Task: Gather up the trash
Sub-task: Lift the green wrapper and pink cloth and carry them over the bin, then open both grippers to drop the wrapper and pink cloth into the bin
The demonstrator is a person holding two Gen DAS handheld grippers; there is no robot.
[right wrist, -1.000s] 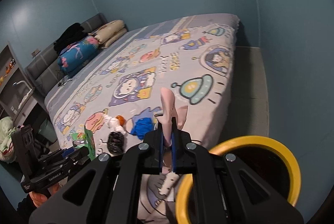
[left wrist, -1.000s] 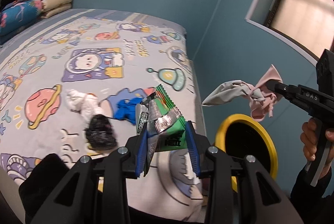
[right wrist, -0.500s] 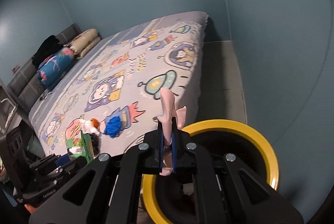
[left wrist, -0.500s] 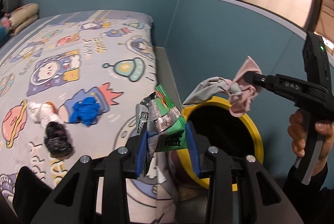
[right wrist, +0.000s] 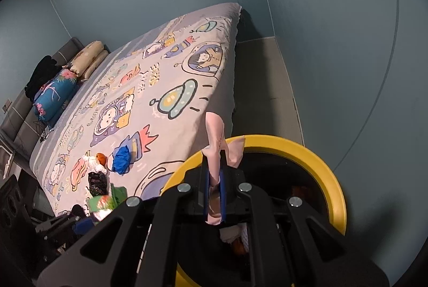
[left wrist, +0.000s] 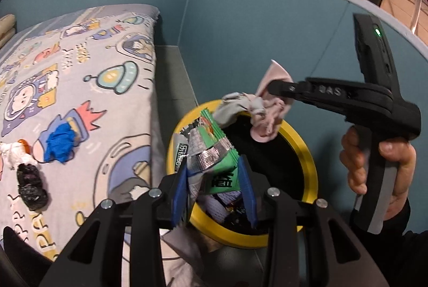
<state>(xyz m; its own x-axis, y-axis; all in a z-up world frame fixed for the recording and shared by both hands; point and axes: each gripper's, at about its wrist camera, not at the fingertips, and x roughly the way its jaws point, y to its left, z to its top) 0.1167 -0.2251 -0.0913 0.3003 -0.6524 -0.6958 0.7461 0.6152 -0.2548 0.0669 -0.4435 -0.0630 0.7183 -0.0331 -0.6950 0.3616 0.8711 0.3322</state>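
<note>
My left gripper is shut on a bunch of crumpled wrappers, green and silver, held over the near rim of a yellow-rimmed bin. My right gripper is shut on a pink and grey rag that hangs above the bin's far side; a hand holds it. In the right wrist view, the right gripper pinches the pink rag over the bin, and the green wrappers show at lower left.
The bin stands on the floor beside a bed with a cartoon-print sheet. A blue crumpled piece, a white wad and a black wad lie on the bed. Blue walls close in behind the bin. Pillows lie at the bed's head.
Both grippers have swung from over the bed to above the yellow bin, carrying the wrappers and the rag. The rag now hangs lower, close to the bin's mouth.
</note>
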